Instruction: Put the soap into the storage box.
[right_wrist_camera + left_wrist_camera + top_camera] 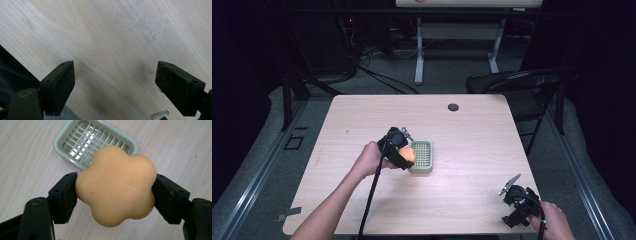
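Two grippers over the worktop [362, 120] from above: left gripper [404, 150] carrying orange flower-shaped soap [407, 154] beside the green soap dish [424, 167], right gripper [518, 200] idle near the front edge. Left gripper view: jaws clamped on the soap's sides, dish just beyond, so probably mid-placement, needing a short forward carry, then release. Right gripper view: jaws wide apart, nothing between them.

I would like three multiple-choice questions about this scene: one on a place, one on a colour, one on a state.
1. Where is the soap dish?
A. near the table's middle
B. on the chair
C. on the floor

2. What colour is the flower-shaped soap?
A. blue
B. orange
C. white

3. How is the right gripper?
A. shut on the soap
B. shut on the dish
C. open, holding nothing

Answers:
1 A: the high view shows it mid-table.
2 B: the left gripper clamps an orange bar.
3 C: its jaws stand apart over bare table.
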A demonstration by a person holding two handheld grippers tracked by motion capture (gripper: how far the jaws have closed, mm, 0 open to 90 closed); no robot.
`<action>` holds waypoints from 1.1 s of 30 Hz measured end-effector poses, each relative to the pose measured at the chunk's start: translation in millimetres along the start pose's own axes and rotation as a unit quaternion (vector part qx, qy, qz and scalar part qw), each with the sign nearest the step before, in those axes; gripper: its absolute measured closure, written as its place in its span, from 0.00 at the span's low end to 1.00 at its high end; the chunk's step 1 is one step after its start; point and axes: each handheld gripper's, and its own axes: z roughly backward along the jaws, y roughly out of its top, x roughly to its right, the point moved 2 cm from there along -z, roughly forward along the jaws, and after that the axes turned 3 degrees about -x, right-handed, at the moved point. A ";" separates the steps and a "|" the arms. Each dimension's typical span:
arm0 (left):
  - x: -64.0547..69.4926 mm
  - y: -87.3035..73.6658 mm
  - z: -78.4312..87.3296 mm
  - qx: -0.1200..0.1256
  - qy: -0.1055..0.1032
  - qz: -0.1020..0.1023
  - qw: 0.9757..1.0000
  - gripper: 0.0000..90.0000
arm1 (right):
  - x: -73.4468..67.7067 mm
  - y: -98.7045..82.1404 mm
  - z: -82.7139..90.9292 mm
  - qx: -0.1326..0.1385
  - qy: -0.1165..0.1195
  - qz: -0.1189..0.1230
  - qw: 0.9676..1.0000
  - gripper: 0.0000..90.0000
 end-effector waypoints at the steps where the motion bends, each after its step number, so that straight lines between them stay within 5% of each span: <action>1: -0.6 1.3 -0.1 0.000 0.001 0.000 1.000 0.30 | 0.0 0.0 -0.1 0.001 0.000 -0.001 1.000 0.17; 33: -12.2 42.3 -34.5 -0.016 -0.007 -0.009 1.000 0.30 | 0.9 -0.6 0.2 0.000 0.005 -0.001 1.000 0.17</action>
